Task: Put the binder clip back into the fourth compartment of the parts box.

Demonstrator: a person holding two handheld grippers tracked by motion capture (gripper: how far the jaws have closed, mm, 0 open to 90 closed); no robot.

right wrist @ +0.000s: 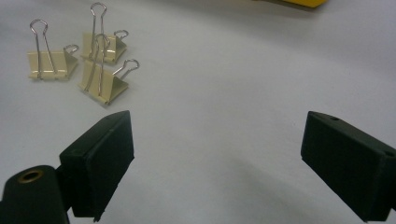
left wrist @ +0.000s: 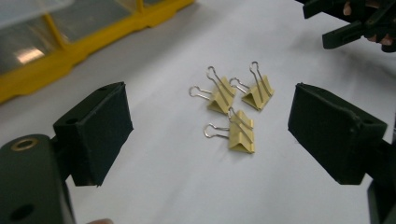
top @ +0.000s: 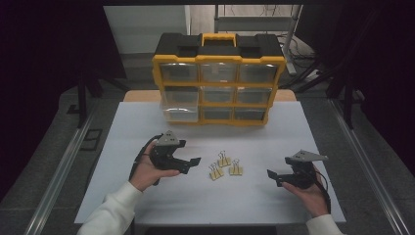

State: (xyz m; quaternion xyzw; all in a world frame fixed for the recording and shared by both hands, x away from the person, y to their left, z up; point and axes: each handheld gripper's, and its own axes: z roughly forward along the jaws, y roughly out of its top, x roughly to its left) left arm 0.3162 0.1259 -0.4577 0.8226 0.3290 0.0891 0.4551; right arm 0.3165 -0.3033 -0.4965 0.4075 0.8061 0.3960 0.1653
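Three yellow binder clips lie close together on the white table [top: 147, 142], mid-front: one [top: 215, 172], one [top: 224, 160], one [top: 236, 169]. My left gripper [top: 190, 165] is held left of them, open, jaws pointing toward them. The left gripper view has the clips [left wrist: 240, 135] [left wrist: 219, 95] [left wrist: 257, 93] ahead of the open left gripper [left wrist: 215, 133], nothing between its jaws. My right gripper [top: 272, 176] hovers to the clips' right, open and empty. In the right gripper view the clips [right wrist: 100, 84] sit upper left, well ahead of the open right gripper [right wrist: 222, 163].
A yellow-and-black organizer box [top: 219, 49] with clear drawers stands upright at the table's far edge; its lower-left drawer [top: 180, 105] sticks out. The right gripper [left wrist: 355, 28] shows far off in the left gripper view. Metal rails run along both table sides.
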